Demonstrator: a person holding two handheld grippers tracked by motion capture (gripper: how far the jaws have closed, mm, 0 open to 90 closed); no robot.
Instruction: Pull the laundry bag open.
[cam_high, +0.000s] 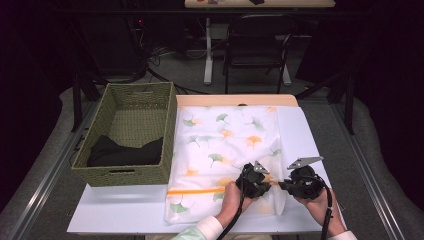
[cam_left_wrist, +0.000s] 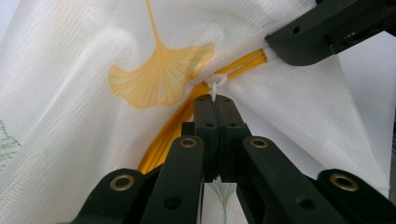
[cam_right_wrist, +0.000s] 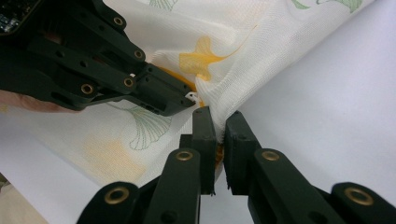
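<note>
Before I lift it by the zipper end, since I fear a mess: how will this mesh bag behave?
Likely floppy: the mesh bag already puckers where the right gripper pinches it. Probably light, as the weave is thin and see-through. The zipper pull, clamped by the left gripper, looks small and may slip.

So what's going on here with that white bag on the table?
A person is working the orange zipper of a white mesh laundry bag printed with ginkgo leaves. The left hand-held gripper is shut on the small white zipper pull, while the right hand-held gripper pinches the bag's fabric beside it. A woven basket holding dark cloth sits to the left.
</note>
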